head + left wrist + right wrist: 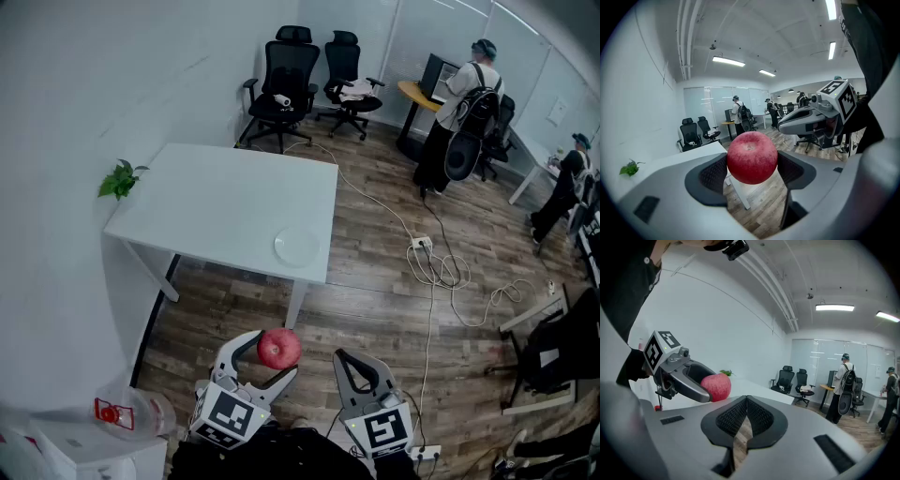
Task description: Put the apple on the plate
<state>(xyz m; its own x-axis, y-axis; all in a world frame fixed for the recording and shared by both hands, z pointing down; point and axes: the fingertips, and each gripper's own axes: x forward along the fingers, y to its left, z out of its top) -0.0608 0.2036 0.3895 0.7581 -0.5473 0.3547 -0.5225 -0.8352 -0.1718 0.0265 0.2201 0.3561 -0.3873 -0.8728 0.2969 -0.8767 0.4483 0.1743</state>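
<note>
Closest to us, low in the head view, are the two grippers. The left gripper [267, 358] is clamped on the red apple [278, 348]. In the left gripper view, its dark pads [713, 175] press on the left and right sides of the apple [752, 157]. The apple's little dimple points up. The apple hangs over the brown wood floor [375, 309], on the near side of the white table [216, 192]. It is not on the plate.

The right gripper [341, 357] is just to the right of the left one. Its jaws are pressed together with nothing between them, as the right gripper view shows [746, 402].

Each gripper has a cube with black and white square marks, one on the left [230, 412] and one on the right [382, 431]. They are patterns, not words.

The white plate [296, 247] lies on the table near its near right corner, well apart from the apple. A small green plant [120, 178] sits by the table's far left edge, against the wall.

Far away stand two black chairs [286, 80]. A person with a black backpack [464, 103] stands at a desk on the far right. A white cable [433, 272] curls on the floor to the right of the table. At the near left is a clear tub with a red patch [111, 412]; any print on it is too small to read.
</note>
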